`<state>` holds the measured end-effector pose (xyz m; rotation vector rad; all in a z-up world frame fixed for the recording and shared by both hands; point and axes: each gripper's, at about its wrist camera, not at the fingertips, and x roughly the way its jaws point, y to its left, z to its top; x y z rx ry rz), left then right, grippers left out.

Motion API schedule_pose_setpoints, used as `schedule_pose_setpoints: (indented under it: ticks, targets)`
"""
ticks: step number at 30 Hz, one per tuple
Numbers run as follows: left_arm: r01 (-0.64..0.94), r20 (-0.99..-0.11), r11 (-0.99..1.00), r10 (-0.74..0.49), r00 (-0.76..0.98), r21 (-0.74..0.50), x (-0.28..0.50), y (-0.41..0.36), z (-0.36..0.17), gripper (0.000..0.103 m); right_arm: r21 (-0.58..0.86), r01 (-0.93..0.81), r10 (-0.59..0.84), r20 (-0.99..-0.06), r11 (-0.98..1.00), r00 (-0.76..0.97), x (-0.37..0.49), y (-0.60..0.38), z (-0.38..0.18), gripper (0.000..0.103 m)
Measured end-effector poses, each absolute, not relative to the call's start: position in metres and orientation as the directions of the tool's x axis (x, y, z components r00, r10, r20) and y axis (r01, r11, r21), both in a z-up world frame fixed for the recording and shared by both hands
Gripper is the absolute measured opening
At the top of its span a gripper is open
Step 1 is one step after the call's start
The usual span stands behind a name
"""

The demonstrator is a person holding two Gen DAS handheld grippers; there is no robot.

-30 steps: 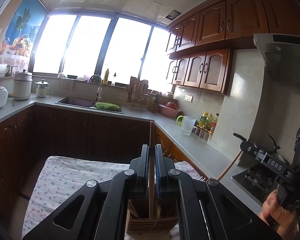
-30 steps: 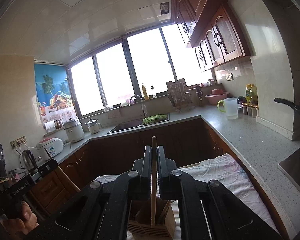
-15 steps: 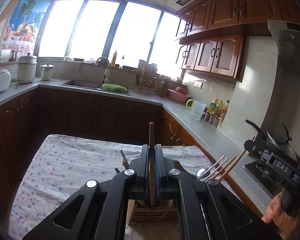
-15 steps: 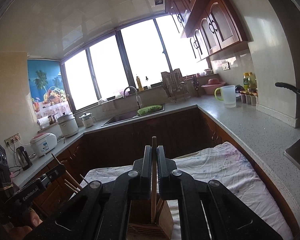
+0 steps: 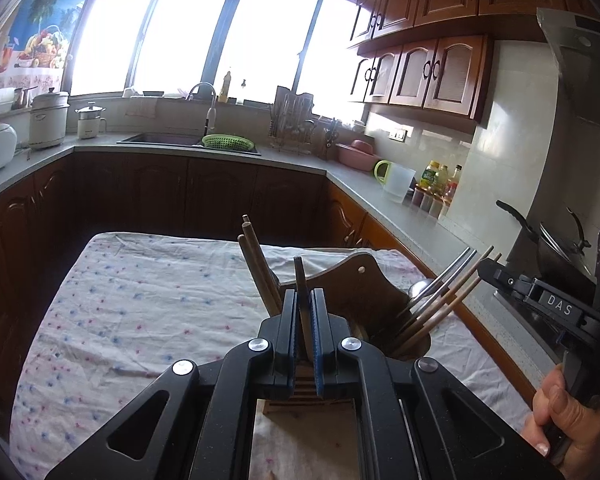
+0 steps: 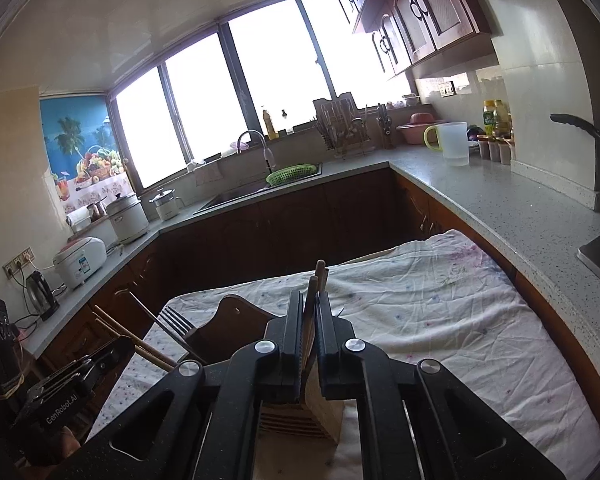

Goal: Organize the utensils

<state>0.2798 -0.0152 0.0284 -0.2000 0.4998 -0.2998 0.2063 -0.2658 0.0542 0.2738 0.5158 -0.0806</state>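
A wooden utensil holder stands on the cloth-covered table, just under both grippers; it also shows in the right wrist view. My left gripper is shut on a flat wooden stick whose lower end reaches into the holder. My right gripper is shut on a wooden stick held upright over the holder. Chopsticks lean out left of the holder; a metal spoon and more chopsticks lean out right. A fork sticks out in the right wrist view.
A grey L-shaped counter runs around the table, with a sink, a green basket, a white jug, bottles and rice cookers. A stove with a pan lies to the right. Dark cabinets stand below.
Both grippers have come down toward the holder with their sticks. The holder's back panel, the chopsticks, spoon and fork have come into view.
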Motion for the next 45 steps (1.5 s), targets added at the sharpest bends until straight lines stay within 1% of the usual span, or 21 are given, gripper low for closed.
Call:
schedule_pose_setpoints:
  ticks: [10, 11, 12, 13, 15, 16, 17, 18, 19, 20, 21, 22, 23, 24, 25, 26, 30, 40, 45]
  targets:
    - [0.219, -0.458, 0.938, -0.325, 0.827, -0.269, 0.282, -0.011, 0.026, 0.005, 0.241, 0.145, -0.004, -0.504, 0.96, 0.864, 0.207, -0.263, 0.056, 0.007]
    - [0.219, -0.464, 0.935, -0.33, 0.822, -0.278, 0.282, -0.01, 0.026, 0.008, 0.245, 0.143, 0.001, -0.505, 0.959, 0.863, 0.207, -0.263, 0.056, 0.011]
    - [0.221, -0.468, 0.931, -0.34, 0.816, -0.291, 0.281, -0.009, 0.026, 0.015, 0.251, 0.143, 0.003, -0.504, 0.957, 0.864, 0.206, -0.262, 0.057, 0.011]
    - [0.216, -0.468, 0.929, -0.341, 0.815, -0.3, 0.279, -0.008, 0.026, 0.02, 0.257, 0.141, 0.008, -0.502, 0.956, 0.865, 0.204, -0.263, 0.057, 0.011]
    - [0.205, -0.454, 0.926, -0.337, 0.825, -0.316, 0.27, -0.003, 0.029, 0.039, 0.261, 0.14, 0.009, -0.498, 0.955, 0.867, 0.201, -0.264, 0.057, 0.013]
    - [0.202, -0.444, 0.925, -0.336, 0.831, -0.322, 0.265, -0.001, 0.031, 0.041, 0.264, 0.139, 0.009, -0.491, 0.954, 0.871, 0.197, -0.264, 0.059, 0.024]
    - [0.197, -0.439, 0.924, -0.333, 0.835, -0.326, 0.259, 0.001, 0.032, 0.045, 0.269, 0.141, 0.007, -0.483, 0.953, 0.876, 0.194, -0.265, 0.06, 0.046]
    - [0.193, -0.435, 0.924, -0.331, 0.838, -0.331, 0.253, 0.003, 0.031, 0.048, 0.274, 0.139, 0.006, -0.471, 0.952, 0.882, 0.19, -0.266, 0.061, 0.056]
    - [0.187, -0.432, 0.924, -0.327, 0.841, -0.335, 0.247, 0.005, 0.031, 0.05, 0.276, 0.143, 0.0, -0.46, 0.951, 0.888, 0.185, -0.267, 0.063, 0.071]
    - [0.176, -0.429, 0.925, -0.318, 0.845, -0.337, 0.24, 0.007, 0.031, 0.058, 0.278, 0.145, -0.004, -0.451, 0.95, 0.893, 0.18, -0.267, 0.065, 0.076]
    - [0.163, -0.428, 0.927, -0.305, 0.851, -0.337, 0.234, 0.009, 0.03, 0.066, 0.282, 0.143, -0.004, -0.444, 0.949, 0.896, 0.176, -0.267, 0.066, 0.076]
    - [0.151, -0.427, 0.93, -0.293, 0.856, -0.336, 0.227, 0.011, 0.029, 0.07, 0.286, 0.143, -0.002, -0.442, 0.947, 0.897, 0.172, -0.268, 0.066, 0.077]
    - [0.137, -0.425, 0.932, -0.28, 0.861, -0.337, 0.22, 0.014, 0.028, 0.076, 0.294, 0.139, 0.004, -0.438, 0.946, 0.899, 0.167, -0.268, 0.066, 0.082]
    - [0.13, -0.424, 0.933, -0.274, 0.863, -0.337, 0.213, 0.015, 0.026, 0.078, 0.303, 0.135, 0.01, -0.431, 0.943, 0.902, 0.162, -0.268, 0.065, 0.085]
    - [0.127, -0.424, 0.933, -0.271, 0.864, -0.337, 0.207, 0.017, 0.024, 0.078, 0.311, 0.133, 0.011, -0.421, 0.941, 0.907, 0.157, -0.268, 0.065, 0.092]
    - [0.124, -0.427, 0.934, -0.268, 0.863, -0.335, 0.2, 0.018, 0.022, 0.079, 0.317, 0.13, 0.012, -0.41, 0.939, 0.912, 0.15, -0.267, 0.064, 0.096]
    - [0.107, -0.438, 0.933, -0.259, 0.861, -0.342, 0.174, 0.02, 0.015, 0.081, 0.324, 0.12, 0.023, -0.406, 0.939, 0.914, 0.128, -0.259, 0.058, 0.097]
    - [0.072, -0.453, 0.946, -0.218, 0.865, -0.317, 0.109, 0.027, 0.005, 0.082, 0.353, 0.105, 0.064, -0.435, 0.93, 0.898, 0.077, -0.241, 0.031, 0.097]
    - [0.06, -0.469, 0.955, -0.196, 0.861, -0.289, 0.083, 0.027, -0.006, 0.082, 0.34, 0.098, 0.071, -0.45, 0.935, 0.89, 0.057, -0.229, 0.017, 0.097]
